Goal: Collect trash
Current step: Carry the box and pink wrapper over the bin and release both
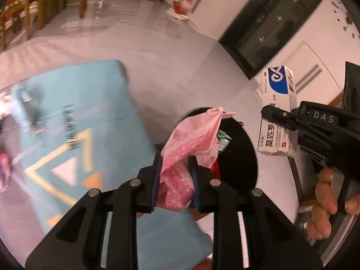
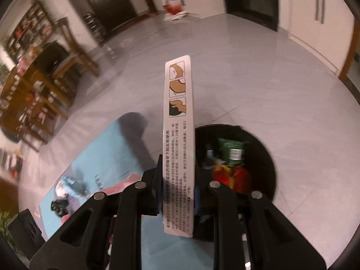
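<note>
While the left wrist view shows the left gripper (image 1: 174, 175) clamped on crumpled pink paper (image 1: 189, 148) above the black bin (image 1: 238, 155), the right wrist view shows the right gripper (image 2: 178, 191) pinching a white medicine box (image 2: 178, 135) beside that bin (image 2: 261, 148).

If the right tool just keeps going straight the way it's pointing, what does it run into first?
Probably the black trash bin or the floor beside its rim; depth is unclear. The right tool holds a white medicine box.
</note>
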A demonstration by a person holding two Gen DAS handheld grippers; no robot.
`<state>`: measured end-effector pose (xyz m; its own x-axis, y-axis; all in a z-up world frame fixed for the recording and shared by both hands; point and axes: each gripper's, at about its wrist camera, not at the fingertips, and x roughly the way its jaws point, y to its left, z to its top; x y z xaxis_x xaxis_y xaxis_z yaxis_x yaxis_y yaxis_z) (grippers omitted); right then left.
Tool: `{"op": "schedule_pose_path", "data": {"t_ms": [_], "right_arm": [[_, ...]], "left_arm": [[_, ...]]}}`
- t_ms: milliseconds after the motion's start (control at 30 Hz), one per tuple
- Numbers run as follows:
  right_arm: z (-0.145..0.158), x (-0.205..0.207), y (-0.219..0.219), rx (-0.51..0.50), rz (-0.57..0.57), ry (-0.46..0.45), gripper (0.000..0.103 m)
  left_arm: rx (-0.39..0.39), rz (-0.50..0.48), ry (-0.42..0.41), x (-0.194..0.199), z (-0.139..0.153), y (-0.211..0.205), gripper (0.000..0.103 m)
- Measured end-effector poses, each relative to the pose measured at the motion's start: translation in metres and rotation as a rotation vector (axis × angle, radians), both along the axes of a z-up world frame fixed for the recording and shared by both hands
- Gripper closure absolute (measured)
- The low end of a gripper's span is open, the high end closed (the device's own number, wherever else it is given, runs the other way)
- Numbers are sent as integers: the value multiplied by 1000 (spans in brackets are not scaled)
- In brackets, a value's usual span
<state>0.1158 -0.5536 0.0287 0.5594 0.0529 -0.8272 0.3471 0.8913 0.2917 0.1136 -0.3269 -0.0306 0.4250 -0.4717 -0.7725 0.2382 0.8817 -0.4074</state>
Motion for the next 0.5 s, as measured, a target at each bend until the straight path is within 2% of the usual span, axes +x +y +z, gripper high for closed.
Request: {"op": "schedule_pose_path", "data": {"t_ms": [233, 333, 500], "right_arm": [[-12, -6, -36, 32, -59, 41, 81], [-19, -4, -44, 15, -76, 79, 81], [-30, -3, -49, 5, -84, 121, 81]], "left_arm": [[26, -66, 68, 14, -31, -58, 78], [64, -83, 47, 16, -33, -71, 78], [40, -98, 48, 19, -33, -75, 78]]}}
